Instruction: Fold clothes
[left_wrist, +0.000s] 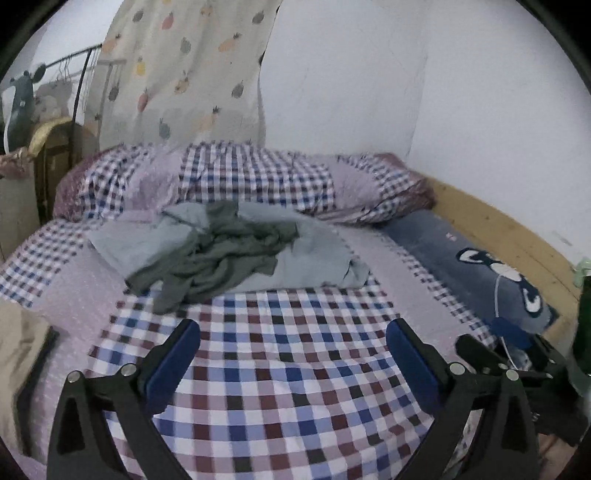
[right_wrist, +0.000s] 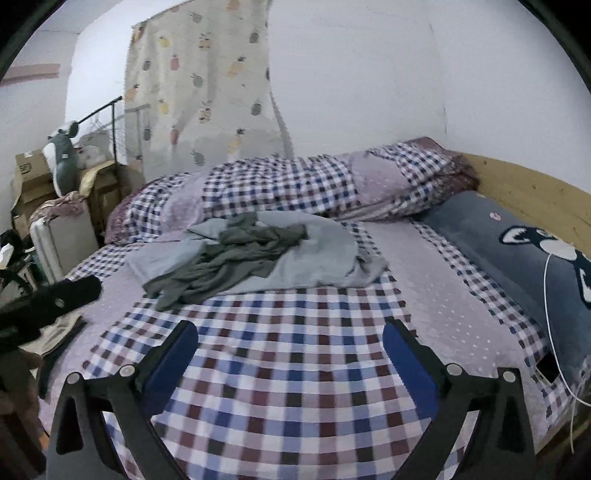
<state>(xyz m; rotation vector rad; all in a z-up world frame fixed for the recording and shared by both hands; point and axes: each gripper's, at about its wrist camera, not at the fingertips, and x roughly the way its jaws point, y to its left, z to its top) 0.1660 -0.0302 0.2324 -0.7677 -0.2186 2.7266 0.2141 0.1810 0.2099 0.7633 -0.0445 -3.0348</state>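
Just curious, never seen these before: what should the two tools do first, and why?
Probably reach forward to the crumpled dark grey-green garment, since it lies on top of the pale blue-grey cloth. The left tool and right tool are both open, holding nothing, short of the pile.

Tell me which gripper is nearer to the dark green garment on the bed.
Left, slightly. The left gripper is just short of the dark green garment; the right gripper is further right and a little behind.
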